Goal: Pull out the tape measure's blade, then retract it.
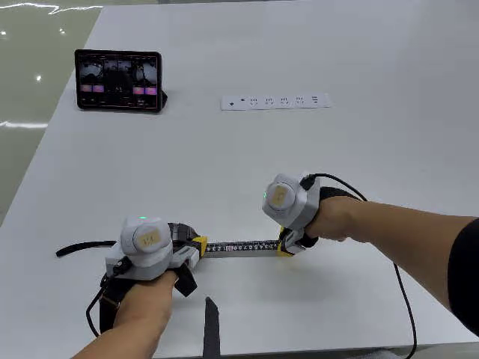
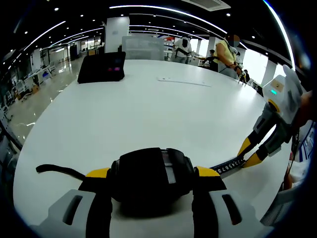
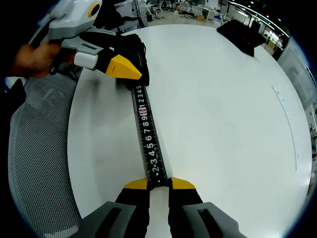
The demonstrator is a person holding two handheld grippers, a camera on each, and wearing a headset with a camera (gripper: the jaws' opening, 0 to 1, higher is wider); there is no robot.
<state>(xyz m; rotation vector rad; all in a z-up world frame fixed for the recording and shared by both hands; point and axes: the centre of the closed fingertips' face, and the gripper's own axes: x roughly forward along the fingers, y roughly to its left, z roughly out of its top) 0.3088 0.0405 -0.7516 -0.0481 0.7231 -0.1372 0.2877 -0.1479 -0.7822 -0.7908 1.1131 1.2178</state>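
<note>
The white desk (image 1: 299, 149) carries everything. A dark tablet (image 1: 118, 80) stands propped near its far left corner, with its screen lit. A flat white power strip (image 1: 275, 102) lies to the right of the tablet, well apart from it and toward the far middle of the desk.

Both grippers work close to the near edge. The left gripper (image 1: 191, 250) is toward the near left corner. Its yellow-tipped fingers (image 2: 98, 173) are spread about as wide as the black tape measure (image 2: 148, 173), and they clamp its body from both sides. The tape measure sits on the desk between them.

The right gripper (image 3: 159, 184) is to the right, roughly at the middle of the near edge. Its fingers are drawn in narrow, and their yellow tips pinch the free end of the blade (image 3: 147, 134). The blade runs straight from the tape measure to that gripper, parallel to the near edge, with its printed numbers facing up. It is low over the desk, but the pictures do not show whether it touches the surface.

A thin black strap (image 1: 82, 247) trails from the tape measure to the left and lies loose on the desk. A black cable (image 1: 400, 284) hangs from the right gripper over the near edge.
</note>
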